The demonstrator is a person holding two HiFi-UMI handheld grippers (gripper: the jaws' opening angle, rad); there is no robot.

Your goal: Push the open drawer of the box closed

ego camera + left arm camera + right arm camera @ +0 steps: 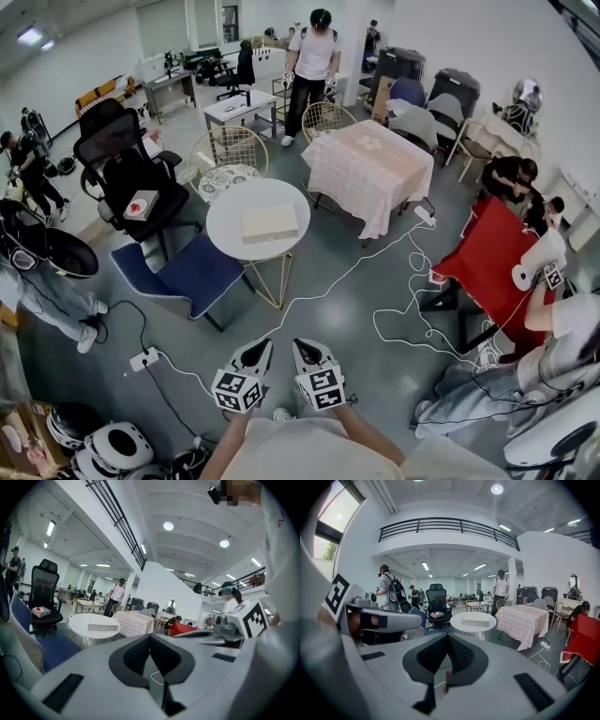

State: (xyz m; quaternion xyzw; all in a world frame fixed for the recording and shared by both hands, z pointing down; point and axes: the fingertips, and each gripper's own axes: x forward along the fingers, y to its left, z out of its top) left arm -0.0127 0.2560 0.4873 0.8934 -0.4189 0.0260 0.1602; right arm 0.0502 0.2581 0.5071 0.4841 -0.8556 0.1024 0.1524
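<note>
Left gripper [255, 349] and right gripper [306, 349] hang side by side, well short of the round table [221, 236]. Both have their jaws pressed together on nothing, probably to serve as blunt pushers. The box [269, 223] lies flat at the table's centre. At this range its drawer's position cannot be judged.

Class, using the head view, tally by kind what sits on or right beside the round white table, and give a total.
Chairs: 3 (wire chair, black office chair, blue chair)
Boxes: 1 (white box on the round white table)
Total: 4
</note>
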